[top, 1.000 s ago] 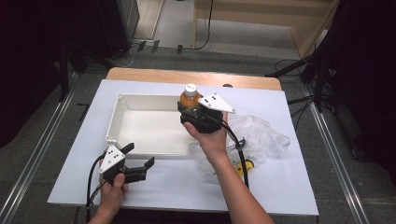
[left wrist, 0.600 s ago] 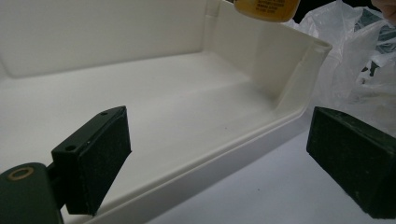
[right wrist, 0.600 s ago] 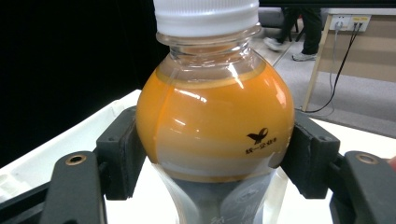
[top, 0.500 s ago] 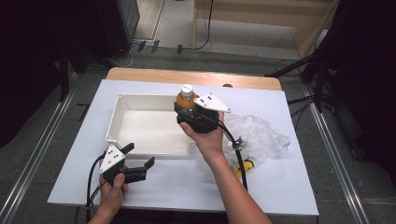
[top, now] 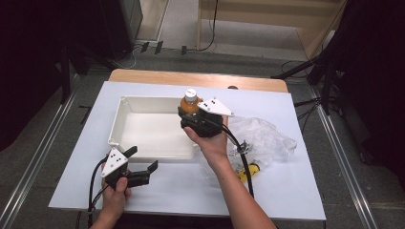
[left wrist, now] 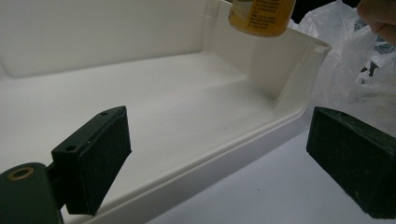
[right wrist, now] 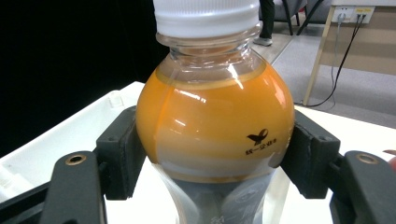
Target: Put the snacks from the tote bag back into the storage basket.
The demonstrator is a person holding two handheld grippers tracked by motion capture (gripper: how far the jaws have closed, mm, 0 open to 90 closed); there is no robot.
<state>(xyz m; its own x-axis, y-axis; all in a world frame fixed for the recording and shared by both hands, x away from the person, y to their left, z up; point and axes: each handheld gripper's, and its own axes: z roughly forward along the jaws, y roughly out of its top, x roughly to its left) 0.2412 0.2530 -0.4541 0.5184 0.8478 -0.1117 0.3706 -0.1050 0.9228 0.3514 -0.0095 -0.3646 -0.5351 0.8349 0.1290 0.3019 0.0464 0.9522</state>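
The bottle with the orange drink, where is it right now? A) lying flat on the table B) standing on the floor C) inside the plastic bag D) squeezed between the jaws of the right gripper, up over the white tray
D: the bottle sits upright, clamped in the right gripper above the tray's far right corner.

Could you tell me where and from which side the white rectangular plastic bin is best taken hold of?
Grip the white rectangular plastic bin by its thin upright near wall, probably at the near right corner. Come from the person's side with one jaw inside and one outside; the open left gripper already faces that rim.
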